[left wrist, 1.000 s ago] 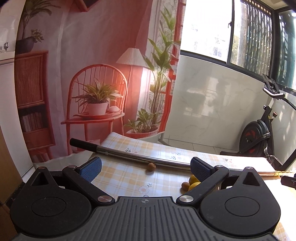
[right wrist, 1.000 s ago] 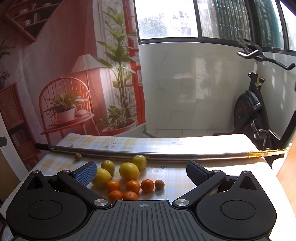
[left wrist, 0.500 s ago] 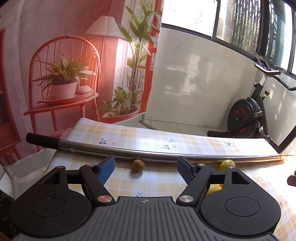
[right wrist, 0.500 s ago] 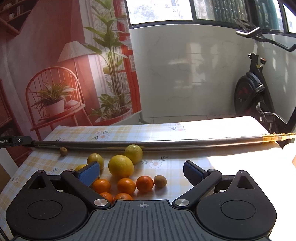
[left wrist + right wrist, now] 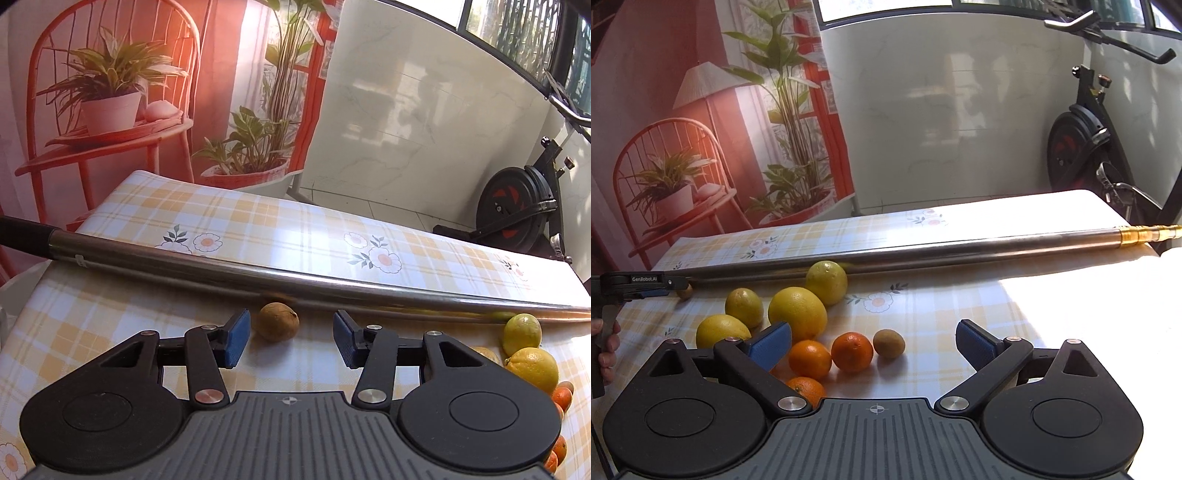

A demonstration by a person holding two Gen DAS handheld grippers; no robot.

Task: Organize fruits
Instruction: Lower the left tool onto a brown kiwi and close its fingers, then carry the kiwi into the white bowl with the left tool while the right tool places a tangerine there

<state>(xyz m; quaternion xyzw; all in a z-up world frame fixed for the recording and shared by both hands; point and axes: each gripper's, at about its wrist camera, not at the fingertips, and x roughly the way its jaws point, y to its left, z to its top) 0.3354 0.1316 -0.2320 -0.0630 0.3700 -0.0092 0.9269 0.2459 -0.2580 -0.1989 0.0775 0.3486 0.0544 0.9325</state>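
A small brown fruit [image 5: 277, 321] lies alone on the checked tablecloth against a metal pole. My left gripper [image 5: 291, 332] is open just in front of it, its blue pads [image 5: 236, 338] level with the fruit's near side. In the right wrist view a cluster of yellow lemons [image 5: 797, 312], oranges [image 5: 851, 350] and a second brown fruit [image 5: 888, 343] sits mid-table. My right gripper [image 5: 873, 343] hangs open over the oranges. The left gripper [image 5: 639, 286] shows at the far left, beside the lone brown fruit [image 5: 684, 293].
A long steel pole [image 5: 295, 280] lies across the table behind the fruit. Lemons [image 5: 521, 328] and oranges [image 5: 561, 397] show at the right edge of the left wrist view. A person's hand [image 5: 605, 347] holds the left gripper. An exercise bike [image 5: 1082, 147] stands beyond the table.
The left gripper has moved forward and down toward the lone brown fruit, its fingers narrowing. The right gripper has come lower and closer over the oranges.
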